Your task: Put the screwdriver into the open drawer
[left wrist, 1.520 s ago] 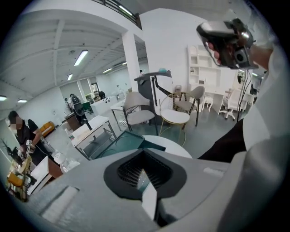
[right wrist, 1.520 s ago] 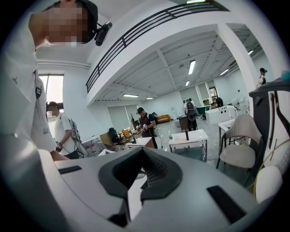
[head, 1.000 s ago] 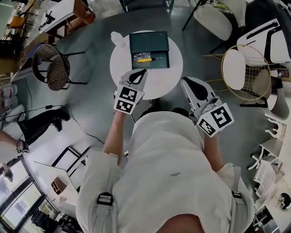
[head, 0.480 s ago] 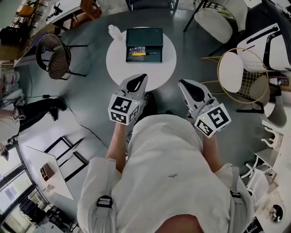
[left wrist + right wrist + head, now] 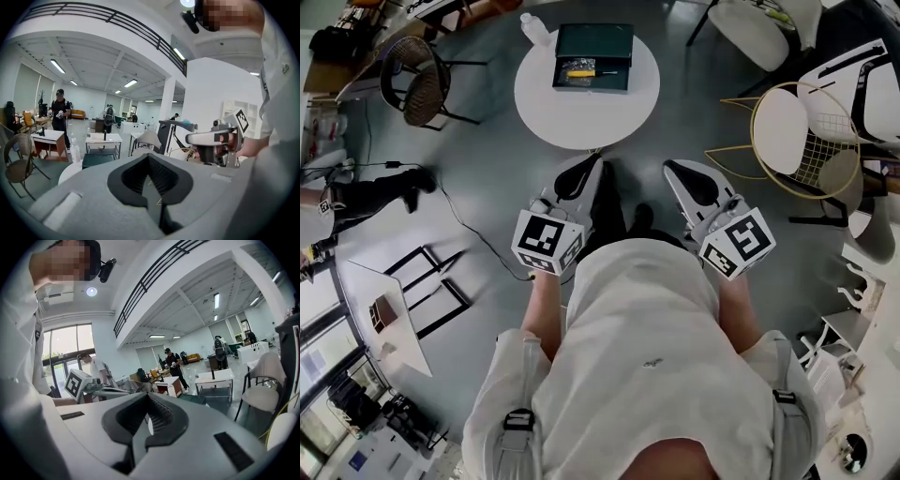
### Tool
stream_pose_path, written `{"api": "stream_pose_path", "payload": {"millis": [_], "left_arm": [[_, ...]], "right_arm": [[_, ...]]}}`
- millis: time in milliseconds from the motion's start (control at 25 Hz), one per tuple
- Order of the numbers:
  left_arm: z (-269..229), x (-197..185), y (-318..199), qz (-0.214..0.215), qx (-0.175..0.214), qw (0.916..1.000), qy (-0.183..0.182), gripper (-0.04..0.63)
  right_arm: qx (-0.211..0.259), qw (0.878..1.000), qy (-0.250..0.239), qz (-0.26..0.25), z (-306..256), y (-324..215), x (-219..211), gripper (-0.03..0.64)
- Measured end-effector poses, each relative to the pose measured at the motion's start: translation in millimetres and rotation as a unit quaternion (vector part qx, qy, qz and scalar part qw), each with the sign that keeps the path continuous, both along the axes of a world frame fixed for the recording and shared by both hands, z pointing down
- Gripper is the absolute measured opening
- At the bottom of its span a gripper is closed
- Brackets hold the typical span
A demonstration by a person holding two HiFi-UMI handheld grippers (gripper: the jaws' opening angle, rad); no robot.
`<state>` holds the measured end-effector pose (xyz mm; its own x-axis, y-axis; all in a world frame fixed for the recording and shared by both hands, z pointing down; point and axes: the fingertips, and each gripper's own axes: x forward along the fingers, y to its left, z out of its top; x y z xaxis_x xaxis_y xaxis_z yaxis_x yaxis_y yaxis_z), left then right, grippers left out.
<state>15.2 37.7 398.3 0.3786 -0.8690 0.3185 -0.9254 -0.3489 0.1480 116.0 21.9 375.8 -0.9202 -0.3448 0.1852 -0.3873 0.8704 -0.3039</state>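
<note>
Our left claw (image 5: 149,158) is clenched shut on nothing, and so is our right claw (image 5: 147,401). We hold them side by side and apart, in front of our chest. Well off at twelve o'clock stands the round table (image 5: 581,117). On it sits the drawer (image 5: 598,42), and the screwdriver (image 5: 581,71) lies inside.

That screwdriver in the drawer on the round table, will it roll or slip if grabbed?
The screwdriver looks small and slim, so probably light and stiff. Its yellow handle might roll if nudged, though the drawer walls should stop it. The thin shaft could slip; gripping the handle seems safer.
</note>
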Motion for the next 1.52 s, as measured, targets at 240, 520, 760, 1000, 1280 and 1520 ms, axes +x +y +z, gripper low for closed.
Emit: {"api": "stream_pose_path", "payload": {"millis": [240, 520, 760, 1000, 1280, 1520], "left_arm": [[-4, 26, 50, -0.034, 0.004, 0.9994, 0.01, 0.01], [-27, 33, 81, -0.057, 0.025, 0.998, 0.003, 0.009], [-39, 42, 87, -0.047, 0.038, 0.9982, 0.004, 0.009], [-44, 49, 89, -0.031, 0.048, 0.9983, 0.012, 0.009], [-49, 53, 87, -0.018, 0.058, 0.9981, 0.015, 0.009], [-51, 53, 91, -0.015, 0.06, 0.9979, 0.019, 0.009]], "right_arm": [[-0.014, 1.0, -0.008, -0.021, 13, 38, 31, 0.006], [0.01, 0.999, -0.034, -0.041, -6, 63, 40, 0.006], [0.032, 0.998, -0.037, -0.029, -17, 65, 43, 0.005], [0.039, 0.999, -0.033, -0.018, -20, 66, 45, 0.005], [0.043, 0.999, -0.024, -0.02, -21, 72, 42, 0.005], [0.045, 0.999, -0.02, -0.02, -21, 76, 40, 0.005]]}}
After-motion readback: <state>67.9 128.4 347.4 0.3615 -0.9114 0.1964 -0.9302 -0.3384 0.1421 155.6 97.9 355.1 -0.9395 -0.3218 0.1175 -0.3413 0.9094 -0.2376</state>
